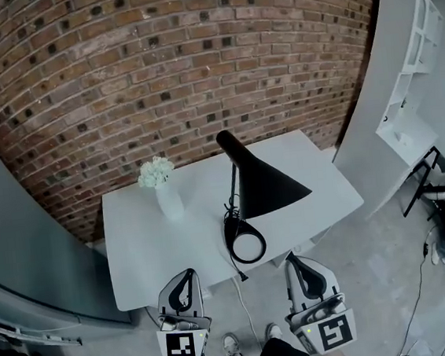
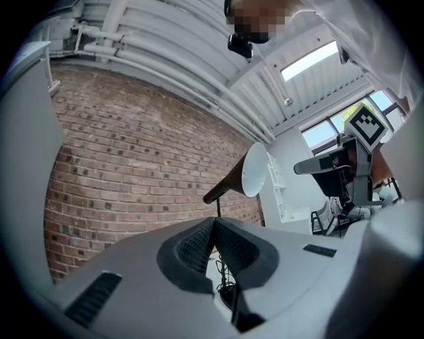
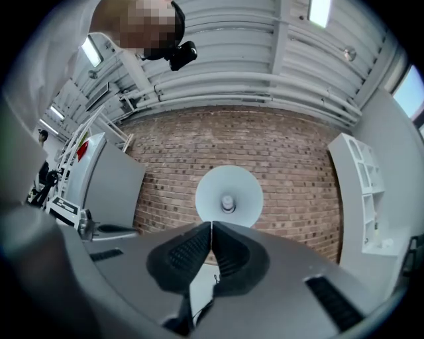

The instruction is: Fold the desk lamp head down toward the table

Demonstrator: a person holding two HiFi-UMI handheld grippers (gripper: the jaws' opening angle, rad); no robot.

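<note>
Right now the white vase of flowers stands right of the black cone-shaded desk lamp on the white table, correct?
No: the head view shows the white vase of flowers left of the black cone-shaded desk lamp on the white table.

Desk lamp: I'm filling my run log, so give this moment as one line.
lamp head: raised, untouched | left gripper: shut, empty | right gripper: shut, empty

The desk lamp (image 1: 266, 183) is black, its shade (image 3: 211, 198) white inside, on a white table (image 1: 143, 245). Near the table's back left corner, a white vase (image 1: 170, 201) holds white flowers (image 1: 155, 171). The brick wall (image 1: 156, 69) is red-brown, flecked dark. The left gripper (image 1: 188, 272) and right gripper (image 1: 291, 258) are grey, with black-and-white square markers.
</note>
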